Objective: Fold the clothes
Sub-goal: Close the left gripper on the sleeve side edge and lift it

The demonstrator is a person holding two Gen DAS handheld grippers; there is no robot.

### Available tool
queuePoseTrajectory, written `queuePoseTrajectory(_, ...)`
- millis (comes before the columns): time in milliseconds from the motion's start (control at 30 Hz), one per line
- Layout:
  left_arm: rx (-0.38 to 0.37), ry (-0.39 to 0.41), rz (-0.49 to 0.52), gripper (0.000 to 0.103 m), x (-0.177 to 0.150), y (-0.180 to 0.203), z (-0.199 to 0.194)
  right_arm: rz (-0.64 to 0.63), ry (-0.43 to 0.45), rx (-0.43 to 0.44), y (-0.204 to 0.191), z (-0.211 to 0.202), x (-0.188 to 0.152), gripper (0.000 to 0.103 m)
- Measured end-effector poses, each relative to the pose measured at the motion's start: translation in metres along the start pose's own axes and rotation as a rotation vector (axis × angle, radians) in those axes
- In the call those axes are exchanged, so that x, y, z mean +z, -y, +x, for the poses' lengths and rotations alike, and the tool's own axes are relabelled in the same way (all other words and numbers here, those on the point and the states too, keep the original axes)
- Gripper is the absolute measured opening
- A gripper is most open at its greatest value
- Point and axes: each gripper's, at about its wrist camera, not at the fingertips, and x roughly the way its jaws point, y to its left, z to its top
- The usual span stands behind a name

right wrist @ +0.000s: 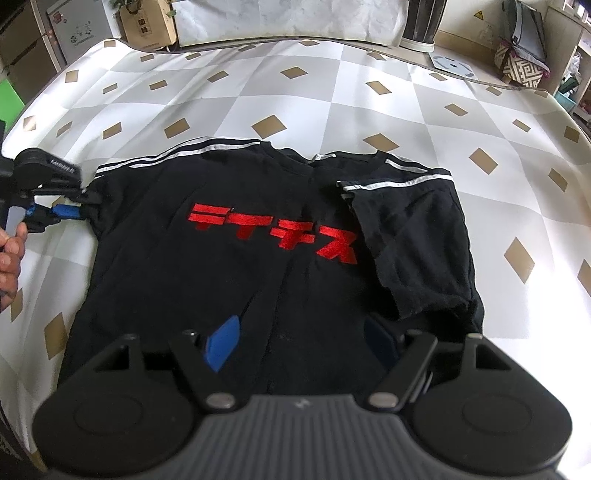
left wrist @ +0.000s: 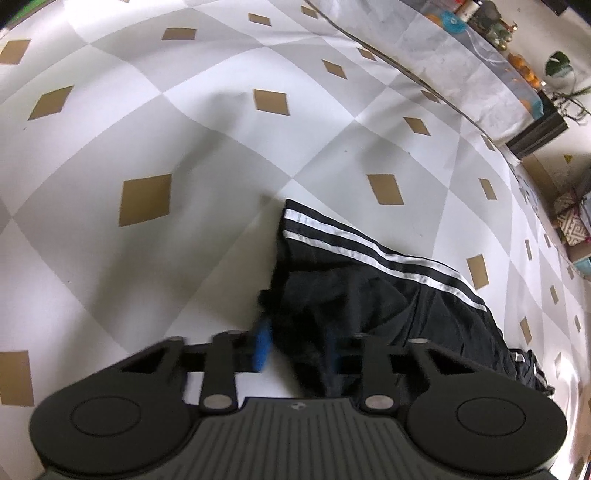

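On checkered cloth [right wrist: 332, 110], wide margins surround black shirt [right wrist: 229, 266]. Left gripper [right wrist: 79, 205] pinches its sleeve edge. Right gripper [right wrist: 299, 343] hovers, jaws apart.

The black shirt [right wrist: 236, 258] is lying flat across the near part of the checkered table [right wrist: 332, 96], and the far half is staying wide open for a hand to pass. The left gripper [right wrist: 79, 205] and a hand [right wrist: 9, 258] are blocking the shirt's left edge. Boxes [right wrist: 147, 22] and a patterned bag [right wrist: 522, 68] are crowding the far edge.
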Motion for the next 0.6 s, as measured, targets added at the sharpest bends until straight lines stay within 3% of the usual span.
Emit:
queuePoseTrajectory(167,0.000,0.007,-0.053,0.008,-0.002,-0.004,-0.001,-0.004,-0.002,-0.002,-0.001,0.001,0.001,0.073)
queuePoseTrajectory(367,-0.015,0.046,-0.048,0.004,-0.003,0.000,-0.008,0.000,-0.002,-0.007,0.001,0.001,0.001,0.073)
queuePoseTrajectory(600,-0.079,0.116,0.032,0.003,-0.003,0.029,-0.028,0.006,0.004,-0.007,0.002,0.000,0.001,0.073)
